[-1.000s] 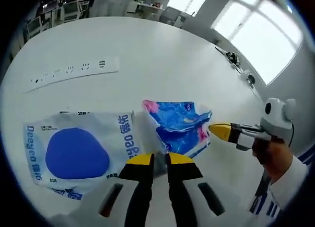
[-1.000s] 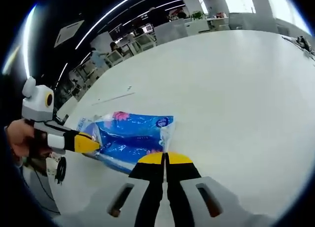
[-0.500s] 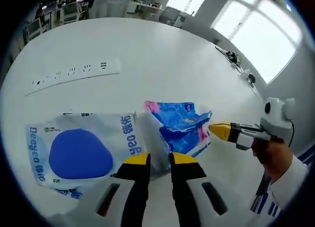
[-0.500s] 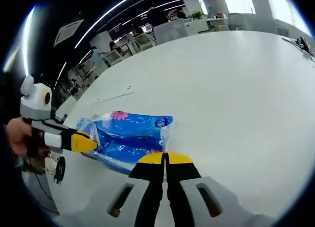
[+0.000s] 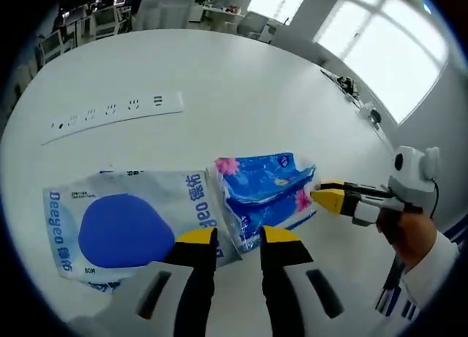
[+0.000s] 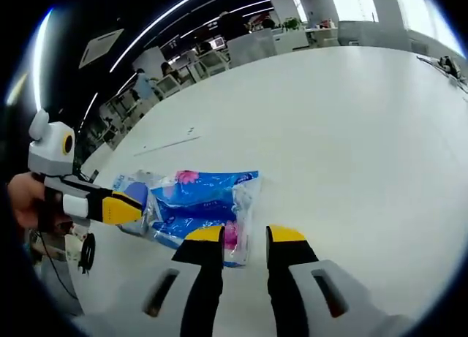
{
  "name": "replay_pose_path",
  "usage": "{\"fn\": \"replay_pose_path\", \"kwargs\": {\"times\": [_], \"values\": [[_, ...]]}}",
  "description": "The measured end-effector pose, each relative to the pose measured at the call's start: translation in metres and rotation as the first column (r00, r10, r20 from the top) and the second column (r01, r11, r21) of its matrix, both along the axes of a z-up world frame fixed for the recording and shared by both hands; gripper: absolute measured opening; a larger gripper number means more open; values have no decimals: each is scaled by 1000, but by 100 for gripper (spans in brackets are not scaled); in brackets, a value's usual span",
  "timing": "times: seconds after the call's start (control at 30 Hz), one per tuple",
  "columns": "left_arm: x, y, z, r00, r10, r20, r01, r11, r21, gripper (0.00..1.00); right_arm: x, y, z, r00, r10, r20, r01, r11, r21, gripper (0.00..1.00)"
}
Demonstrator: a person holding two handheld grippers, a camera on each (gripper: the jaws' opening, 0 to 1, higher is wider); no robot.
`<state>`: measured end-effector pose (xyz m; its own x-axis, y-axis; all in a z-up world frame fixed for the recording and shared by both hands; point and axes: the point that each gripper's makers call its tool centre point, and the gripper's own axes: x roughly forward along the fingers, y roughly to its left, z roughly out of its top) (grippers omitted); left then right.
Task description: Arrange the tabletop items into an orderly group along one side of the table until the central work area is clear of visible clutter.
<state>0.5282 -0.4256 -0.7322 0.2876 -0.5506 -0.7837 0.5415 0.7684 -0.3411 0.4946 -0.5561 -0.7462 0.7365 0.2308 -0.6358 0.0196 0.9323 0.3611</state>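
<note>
Nearest in the left gripper view, the left gripper (image 5: 238, 238) is seen w/ yellow-tipped black jaws spread apart, nothing pinched. The near edge of the blue packet (image 5: 265, 198) lies in the gap between the tips; contact cannot be told. The packet is soft, crinkled glossy plastic film, blue w/ pink flower prints and a white end, roughly rectangular, lying flat.

Touching the blue packet's side is the white pack (image 5: 124, 224): a larger, flat, soft plastic pack, white w/ a big dark-blue rounded shape and blue lettering "Deeyeo". Its edge is overlapped slightly by the blue packet.

In the right gripper view, the right gripper (image 6: 244, 238) is likewise seen w/ jaws parted, holding nothing; the blue packet (image 6: 197, 205) lies just ahead of the tips, its near edge between them. At the packet's other side the left gripper (image 6: 121, 207) is seen, held by a hand (image 6: 25, 198).

Beyond the blue packet in the left gripper view, a long white power strip (image 5: 113, 118) w/ a row of sockets lies flat, well apart from it. The table (image 5: 241, 96) is smooth, matte white, wide and round-edged.

Farther off: office desks and chairs, bright windows, ceiling light strips.
</note>
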Motion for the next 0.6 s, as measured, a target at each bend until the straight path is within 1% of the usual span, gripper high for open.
{"fn": "replay_pose_path", "kwargs": {"times": [0.13, 0.2, 0.27, 0.43, 0.6], "values": [[0, 0, 2, 1000, 1, 8, -1, 1000, -2, 27, -1, 1, 5, 1000, -6, 8, 6, 1000, 1, 30], [0, 0, 3, 1000, 0, 14, 0, 1000, -1, 30, 0, 0, 8, 1000, -11, 19, 11, 1000, -1, 34], [1, 0, 4, 1000, 1, 20, -1, 1000, 1, 34, 0, 0, 11, 1000, -14, 20, 14, 1000, 0, 35], [2, 2, 8, 1000, 4, 30, -4, 1000, 0, 37, -3, 3, 19, 999, -20, 32, 20, 1000, 0, 39], [1, 4, 15, 999, 8, 41, -8, 1000, -6, 42, -4, 6, 27, 999, -25, 45, 25, 1000, 1, 44]]}}
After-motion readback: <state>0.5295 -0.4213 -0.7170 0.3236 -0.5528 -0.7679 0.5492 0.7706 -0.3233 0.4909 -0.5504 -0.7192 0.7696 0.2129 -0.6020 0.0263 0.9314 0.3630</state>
